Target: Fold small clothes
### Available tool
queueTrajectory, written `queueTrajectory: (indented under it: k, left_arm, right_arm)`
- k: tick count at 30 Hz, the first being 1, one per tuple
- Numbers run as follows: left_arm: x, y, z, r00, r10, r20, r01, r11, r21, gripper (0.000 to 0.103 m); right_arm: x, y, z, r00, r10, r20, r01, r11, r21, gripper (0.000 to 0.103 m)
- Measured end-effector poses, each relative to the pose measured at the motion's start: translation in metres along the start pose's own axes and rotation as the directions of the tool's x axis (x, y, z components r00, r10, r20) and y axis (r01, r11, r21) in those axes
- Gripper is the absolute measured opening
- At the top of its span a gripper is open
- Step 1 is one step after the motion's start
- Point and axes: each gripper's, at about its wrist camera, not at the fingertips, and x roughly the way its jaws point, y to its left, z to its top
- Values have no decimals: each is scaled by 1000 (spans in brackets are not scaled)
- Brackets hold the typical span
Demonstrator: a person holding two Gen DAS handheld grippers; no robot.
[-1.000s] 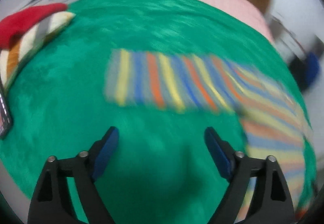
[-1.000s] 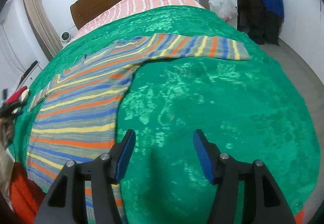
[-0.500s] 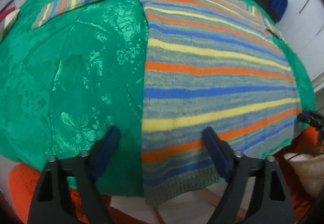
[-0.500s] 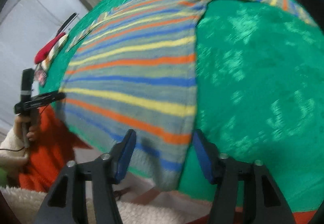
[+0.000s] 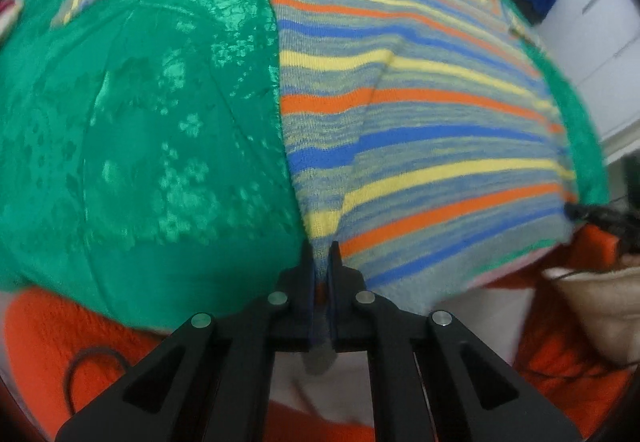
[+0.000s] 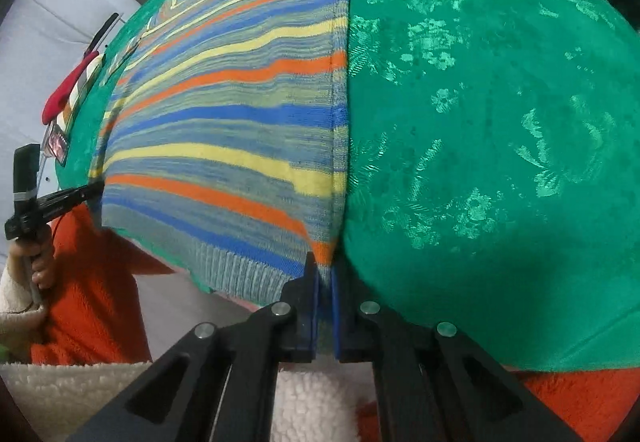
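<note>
Partly hidden sweater [image 5: 400,114] hem corners

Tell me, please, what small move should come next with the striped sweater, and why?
Probably lift both hem corners together and carry them toward the collar. The left gripper and right gripper each look shut on a bottom corner of the striped sweater, which otherwise lies flat on the green bedspread.

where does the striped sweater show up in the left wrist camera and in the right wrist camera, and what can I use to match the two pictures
Left wrist: the striped sweater fills the centre and right, its near left hem corner pinched in the left gripper.
Right wrist: it fills the centre and left, its near right hem corner pinched in the right gripper.
Shared landmark: the green bedspread under it, on the left in the left view and on the right in the right view.
</note>
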Motion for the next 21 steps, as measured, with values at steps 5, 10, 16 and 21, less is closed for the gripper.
queueTrajectory:
  k: [5,10,16,21]
  left_arm:
    - [-37,7,3,996,-81,34,81,997,6,2]
    - [8,11,5,998,23,-55,-22,999,24,3]
    - [-5,-17,-2,986,160,40,-163,981,105,54]
    - [-69,-31,1,939,205,277,-230,971,62,97]
  right_arm:
    - [-34,16,3,997,66,27,-65,997,-33,4]
    - [-6,-4,3,999,13,-48,-14,1000,-17,4]
    - [1,-6,3,1000,0,-24,0,1000,-4,24]
    - [-41,-10,-8,983,-150,107,153,988,-19,72]
